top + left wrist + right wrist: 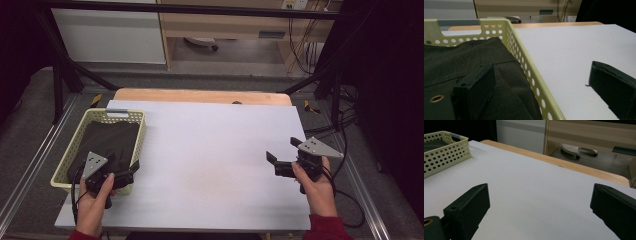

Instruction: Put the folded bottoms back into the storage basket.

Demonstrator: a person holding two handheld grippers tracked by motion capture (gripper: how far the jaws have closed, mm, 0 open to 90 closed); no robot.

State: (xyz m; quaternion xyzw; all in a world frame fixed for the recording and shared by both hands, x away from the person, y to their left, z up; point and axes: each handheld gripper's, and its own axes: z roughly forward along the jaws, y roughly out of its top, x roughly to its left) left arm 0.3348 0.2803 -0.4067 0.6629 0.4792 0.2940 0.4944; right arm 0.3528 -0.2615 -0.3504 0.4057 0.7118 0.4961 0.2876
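A white sheet-covered worktop (210, 160) fills the middle of the high view, its bare wooden edge (200, 95) showing along the top. At the left of the frame a pale-yellow perforated plastic basket (138, 137) holds a folded dark-brown cloth (107, 142). The left gripper (541, 85) is spread wide — one jaw over the cloth, the other over the white surface outside the basket wall. At the lower right the right gripper (283, 156) hangs over bare worktop, jaws wide apart. Beyond lie grey floor (240, 52), a wooden cabinet (225, 22) and hanging cables (300, 47).
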